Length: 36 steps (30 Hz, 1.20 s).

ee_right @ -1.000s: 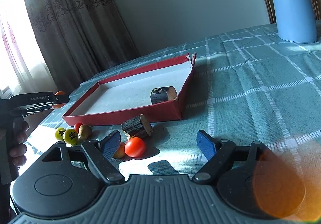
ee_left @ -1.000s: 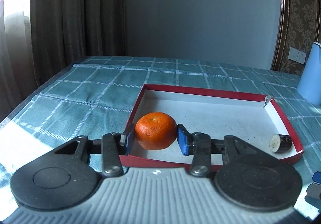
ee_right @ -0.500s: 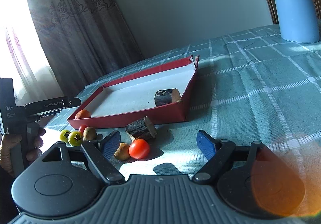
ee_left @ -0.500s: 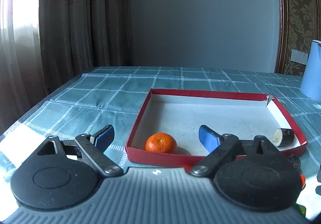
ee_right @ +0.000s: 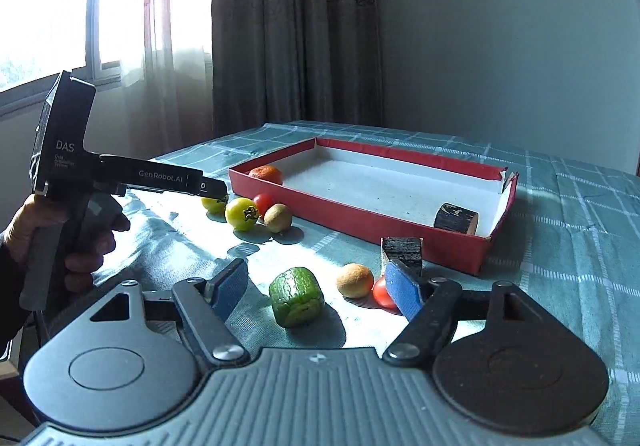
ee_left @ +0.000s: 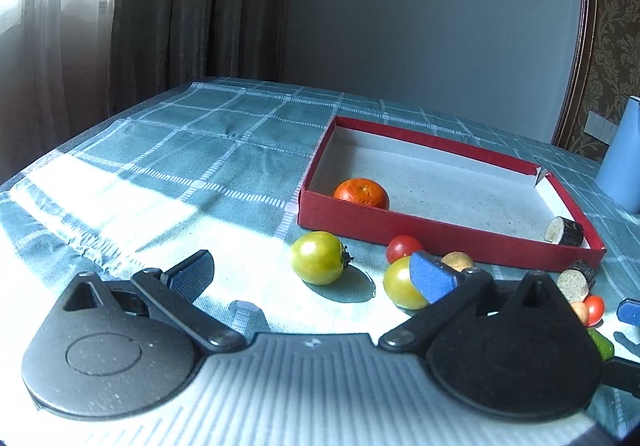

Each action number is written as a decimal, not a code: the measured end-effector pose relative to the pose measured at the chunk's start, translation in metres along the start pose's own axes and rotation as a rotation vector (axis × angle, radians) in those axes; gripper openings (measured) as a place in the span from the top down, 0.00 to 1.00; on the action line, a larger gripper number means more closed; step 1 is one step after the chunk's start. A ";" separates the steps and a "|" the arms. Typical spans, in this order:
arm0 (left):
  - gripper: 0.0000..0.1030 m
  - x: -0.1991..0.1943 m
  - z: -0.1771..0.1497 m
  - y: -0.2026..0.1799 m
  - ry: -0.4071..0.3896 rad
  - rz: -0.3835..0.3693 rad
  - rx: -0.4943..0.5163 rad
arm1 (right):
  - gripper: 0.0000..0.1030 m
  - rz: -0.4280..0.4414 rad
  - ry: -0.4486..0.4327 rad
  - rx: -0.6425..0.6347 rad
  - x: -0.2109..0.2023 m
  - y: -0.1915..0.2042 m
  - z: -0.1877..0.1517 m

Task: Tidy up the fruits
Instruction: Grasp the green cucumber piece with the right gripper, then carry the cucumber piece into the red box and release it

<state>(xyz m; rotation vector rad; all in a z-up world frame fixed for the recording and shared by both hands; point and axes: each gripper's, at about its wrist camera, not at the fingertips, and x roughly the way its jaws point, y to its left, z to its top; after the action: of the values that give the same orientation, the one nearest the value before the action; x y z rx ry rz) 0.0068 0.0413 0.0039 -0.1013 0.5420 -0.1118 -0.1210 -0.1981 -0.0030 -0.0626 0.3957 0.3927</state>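
Note:
An orange point(ee_left: 362, 193) lies in the near left corner of the red tray point(ee_left: 440, 234). My left gripper point(ee_left: 314, 272) is pulled back from the tray, its jaws still opening wide. A green tomato point(ee_left: 318, 257) rests on the cloth just beyond them, untouched. A second green tomato point(ee_left: 400, 284) is half hidden behind the right finger. My right gripper point(ee_right: 316, 288) has its jaws closing around a green squarish fruit piece point(ee_right: 297, 302), and the pads stand clear of it. A tan round fruit point(ee_right: 353, 280) and a cherry tomato point(ee_right: 382, 294) lie by its right finger.
A dark log piece point(ee_right: 456, 218) lies in the tray's far corner and another point(ee_right: 402, 250) sits outside its wall. A cherry tomato point(ee_left: 403, 247) and a brown fruit point(ee_left: 458, 260) lie near the tray. A blue kettle point(ee_left: 622, 162) stands at the right. A hand point(ee_right: 24, 222) holds the left gripper.
The left gripper let go of the orange in the tray, opened wide and drew back over the loose fruit. The right gripper rolled and shifted left, with the green piece now between narrower fingers.

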 end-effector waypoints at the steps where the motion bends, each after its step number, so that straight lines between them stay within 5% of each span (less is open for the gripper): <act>1: 0.00 0.001 0.000 0.001 0.012 -0.006 -0.007 | 0.43 0.000 0.016 -0.009 0.003 0.001 0.000; 8: 0.00 -0.002 -0.002 0.001 -0.007 -0.015 -0.015 | 0.51 -0.001 0.066 -0.054 0.010 0.007 0.000; 12: 0.00 -0.003 -0.002 -0.001 -0.011 -0.011 -0.006 | 0.69 -0.007 0.099 -0.081 0.018 0.013 0.000; 18: 0.00 -0.003 -0.002 0.000 -0.011 -0.013 -0.009 | 0.71 -0.014 0.024 -0.030 0.009 0.005 0.008; 24: 0.00 -0.003 -0.002 0.000 -0.007 -0.012 -0.010 | 0.71 -0.140 -0.051 0.040 0.011 -0.043 0.050; 36: 0.00 0.000 -0.002 0.003 0.005 -0.026 -0.030 | 0.71 -0.263 0.106 0.177 0.089 -0.124 0.068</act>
<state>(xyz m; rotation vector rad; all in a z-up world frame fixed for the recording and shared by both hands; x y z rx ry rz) 0.0065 0.0442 0.0021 -0.1369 0.5478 -0.1294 0.0265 -0.2710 0.0231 0.0368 0.5187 0.0940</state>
